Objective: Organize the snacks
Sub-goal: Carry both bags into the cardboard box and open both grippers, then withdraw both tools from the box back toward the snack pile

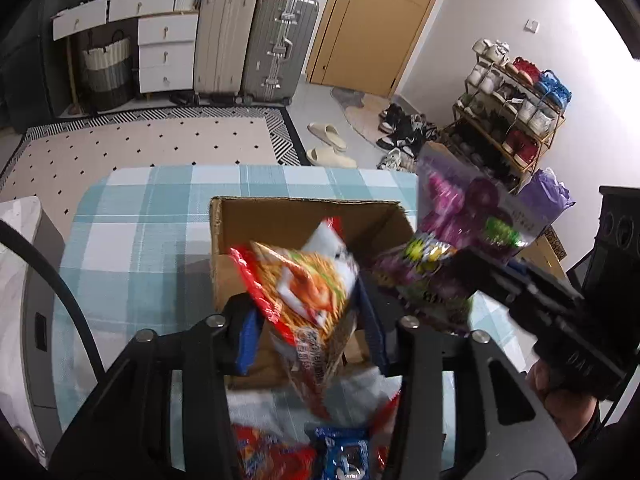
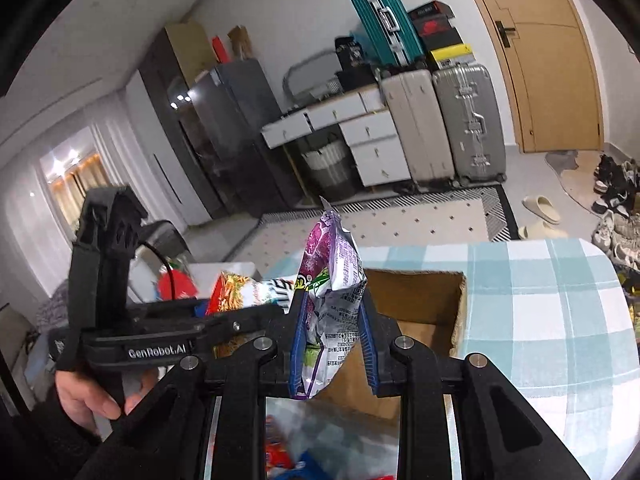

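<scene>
An open cardboard box [image 1: 280, 216] stands on the blue plaid table [image 1: 140, 216]; it also shows in the right wrist view [image 2: 424, 296]. My left gripper [image 1: 308, 332] is shut on a red and orange snack bag [image 1: 308, 284], held over the box's near edge. My right gripper [image 2: 332, 344] is shut on a purple snack bag [image 2: 332, 276], held upright above the box's near left corner. The right gripper with its purple bag [image 1: 460, 216] shows at the right of the left wrist view. The left gripper [image 2: 140, 332] shows at the left of the right wrist view.
More snack packs, red [image 1: 272, 456] and blue [image 1: 344, 456], lie on the table below the left gripper. Suitcases [image 1: 256, 48], white drawers [image 1: 164, 52], a shoe rack [image 1: 516, 112] and a wooden door [image 1: 380, 20] stand beyond the table.
</scene>
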A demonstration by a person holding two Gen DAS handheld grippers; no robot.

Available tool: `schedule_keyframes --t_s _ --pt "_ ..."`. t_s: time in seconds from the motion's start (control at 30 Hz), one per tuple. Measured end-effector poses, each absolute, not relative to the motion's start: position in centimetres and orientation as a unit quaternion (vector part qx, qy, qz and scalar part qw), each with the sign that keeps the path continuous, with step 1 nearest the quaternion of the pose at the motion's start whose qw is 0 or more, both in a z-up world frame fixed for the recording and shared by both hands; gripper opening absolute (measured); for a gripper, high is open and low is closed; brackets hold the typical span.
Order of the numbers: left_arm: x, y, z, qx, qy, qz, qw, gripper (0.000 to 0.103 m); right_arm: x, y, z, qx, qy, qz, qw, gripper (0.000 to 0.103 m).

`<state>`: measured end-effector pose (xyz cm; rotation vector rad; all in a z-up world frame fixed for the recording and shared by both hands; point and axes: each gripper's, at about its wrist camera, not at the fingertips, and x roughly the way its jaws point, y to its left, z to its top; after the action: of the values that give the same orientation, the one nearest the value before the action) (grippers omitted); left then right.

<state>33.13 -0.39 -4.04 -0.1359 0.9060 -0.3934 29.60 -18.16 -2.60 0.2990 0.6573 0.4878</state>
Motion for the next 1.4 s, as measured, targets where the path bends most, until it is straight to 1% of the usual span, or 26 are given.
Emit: schedule_keyframes --t_s 0.03,0.07,0.1,0.2,0.33,0.37,0.4,0.43,0.47,0.53,0.67,0.87,0.9,0.97,1.0,1.03,1.13,1.17,1.2,1.27,1.3,1.4 --pt "33.8 -0.7 -4.7 -0.065 0.439 -0.189 0.876 0.037 30.3 -18.1 -3.6 0.144 0.328 0.234 0.904 0.024" --pt "34.5 -0.9 -5.4 -0.061 0.443 -0.187 0.875 0.03 30.7 -18.1 -4.1 0.144 0.334 0.231 0.903 0.024" --pt "34.9 -1.0 -6.1 -0.056 0.445 -0.183 0.875 0.029 31.0 -18.1 -4.8 0.144 0.338 0.229 0.902 0.024" --pt "35.4 -1.3 -7.4 -0.054 0.452 -0.18 0.872 0.029 31.9 -17.6 -6.4 0.132 0.353 0.222 0.899 0.024" --pt "35.6 -1.1 -8.2 -0.055 0.46 -0.168 0.87 0.029 32.6 -16.3 -7.9 0.075 0.375 0.194 0.903 0.026" --pt "35.6 -0.9 -8.2 -0.059 0.461 -0.17 0.869 0.031 32.7 -16.2 -8.2 0.064 0.376 0.187 0.905 0.028" --pt "35.5 -0.7 -8.3 -0.059 0.462 -0.167 0.869 0.036 32.7 -16.0 -8.3 0.055 0.377 0.183 0.906 0.036" --pt "35.4 -0.6 -8.2 -0.055 0.461 -0.16 0.871 0.038 32.5 -16.0 -8.3 0.052 0.372 0.185 0.908 0.047" --pt "35.2 -0.5 -8.1 -0.051 0.457 -0.158 0.874 0.04 32.3 -16.1 -8.1 0.052 0.366 0.183 0.911 0.051" --pt "34.6 -0.1 -7.7 -0.048 0.45 -0.156 0.878 0.041 31.6 -16.5 -7.5 0.058 0.346 0.18 0.919 0.052" --pt "33.1 0.6 -6.7 -0.054 0.442 -0.156 0.881 0.043 30.7 -17.2 -6.2 0.074 0.333 0.189 0.921 0.052" --pt "29.4 1.0 -4.4 -0.036 0.414 -0.146 0.898 0.052 27.8 -17.4 -3.9 0.076 0.313 0.201 0.925 0.053" --pt "28.7 1.0 -4.0 -0.033 0.409 -0.146 0.9 0.056 27.3 -17.4 -3.5 0.076 0.31 0.202 0.926 0.054" --pt "27.3 1.1 -3.3 -0.028 0.397 -0.145 0.906 0.062 25.9 -17.2 -2.6 0.071 0.303 0.205 0.928 0.06" --pt "26.6 1.1 -3.0 -0.024 0.391 -0.145 0.909 0.063 25.3 -17.2 -2.3 0.071 0.299 0.205 0.929 0.067" --pt "25.9 1.1 -2.7 -0.021 0.384 -0.144 0.912 0.063 24.6 -17.3 -1.8 0.073 0.293 0.205 0.931 0.07" --pt "23.8 1.1 -1.7 -0.013 0.372 -0.143 0.917 0.066 22.4 -17.5 -0.5 0.077 0.275 0.21 0.935 0.07" --pt "23.1 1.1 -1.3 -0.013 0.368 -0.143 0.919 0.068 21.9 -17.6 -0.1 0.078 0.271 0.211 0.936 0.07" --pt "22.4 1.1 -0.9 -0.012 0.364 -0.143 0.92 0.071 21.4 -17.6 0.4 0.079 0.267 0.212 0.937 0.071" --pt "21.0 1.0 0.0 -0.009 0.355 -0.136 0.925 0.075 20.2 -17.7 1.3 0.085 0.257 0.218 0.938 0.077" --pt "20.3 1.1 0.4 -0.009 0.349 -0.137 0.927 0.075 19.6 -17.7 1.9 0.085 0.253 0.221 0.938 0.08" --pt "18.2 1.1 1.8 -0.012 0.334 -0.137 0.932 0.078 17.9 -17.3 3.4 0.07 0.239 0.222 0.943 0.08"
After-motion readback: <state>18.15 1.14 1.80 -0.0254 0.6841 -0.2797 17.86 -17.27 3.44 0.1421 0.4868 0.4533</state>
